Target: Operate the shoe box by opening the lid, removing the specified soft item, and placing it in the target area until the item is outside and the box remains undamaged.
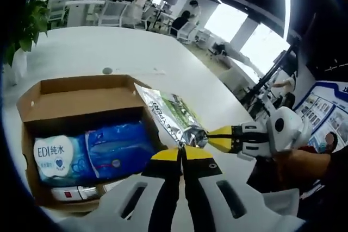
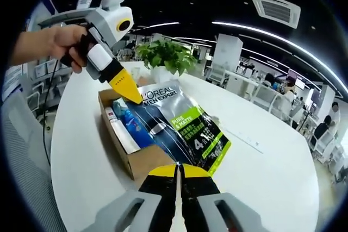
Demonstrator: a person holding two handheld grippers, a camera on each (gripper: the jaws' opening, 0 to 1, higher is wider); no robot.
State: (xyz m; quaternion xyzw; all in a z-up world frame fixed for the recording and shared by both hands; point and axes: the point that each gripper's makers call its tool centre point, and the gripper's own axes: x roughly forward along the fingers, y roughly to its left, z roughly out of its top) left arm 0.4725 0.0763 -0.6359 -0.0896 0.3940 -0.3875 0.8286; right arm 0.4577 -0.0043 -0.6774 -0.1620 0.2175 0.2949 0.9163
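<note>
Both grippers held the silver-green pouch [image 2: 182, 126] over the open cardboard box [image 1: 81, 93]. Right gripper [image 2: 177, 168] was clamped on the pouch's near edge, straight ahead of its jaws. Left gripper [image 2: 133, 95] pinched the far corner. Blue wipes pack [image 1: 89, 156] lay inside the box, left of the left gripper's jaws.

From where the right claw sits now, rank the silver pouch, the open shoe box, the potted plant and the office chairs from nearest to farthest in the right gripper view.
1. Silver pouch: at the right claw tips, its lower edge between them.
2. Shoe box: just left, under the pouch.
3. Potted plant: beyond the box, at the table's far side.
4. Office chairs: off the table, far right.
</note>
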